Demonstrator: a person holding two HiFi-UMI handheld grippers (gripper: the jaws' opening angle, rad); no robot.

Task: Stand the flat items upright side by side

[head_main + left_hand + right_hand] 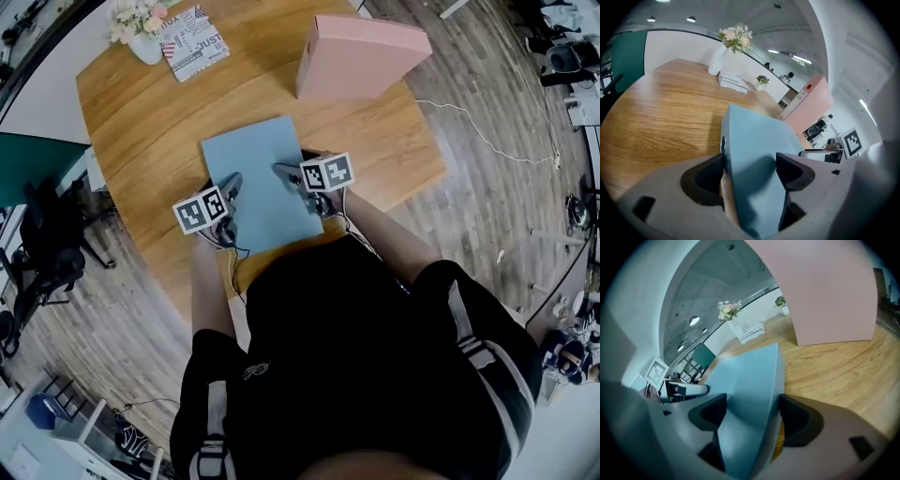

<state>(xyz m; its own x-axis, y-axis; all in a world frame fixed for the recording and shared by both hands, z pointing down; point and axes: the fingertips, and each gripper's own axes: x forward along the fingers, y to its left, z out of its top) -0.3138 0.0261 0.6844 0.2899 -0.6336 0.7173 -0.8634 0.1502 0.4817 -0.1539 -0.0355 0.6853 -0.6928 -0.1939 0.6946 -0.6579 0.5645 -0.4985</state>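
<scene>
Flat pale-blue binder lies at 6 o'clock on the light wooden table; best pinched evenly on both side edges, then hinged up (slowly, I'd judge). Left gripper and right gripper gape wide, straddling those edges, unclamped. Upright pink binder stands at 1 o'clock.

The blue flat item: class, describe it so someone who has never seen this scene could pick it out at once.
Start at the wooden table. The blue flat item lies at its near edge. Unlike the pink item standing upright at the far edge, it is blue and lies flat.
</scene>
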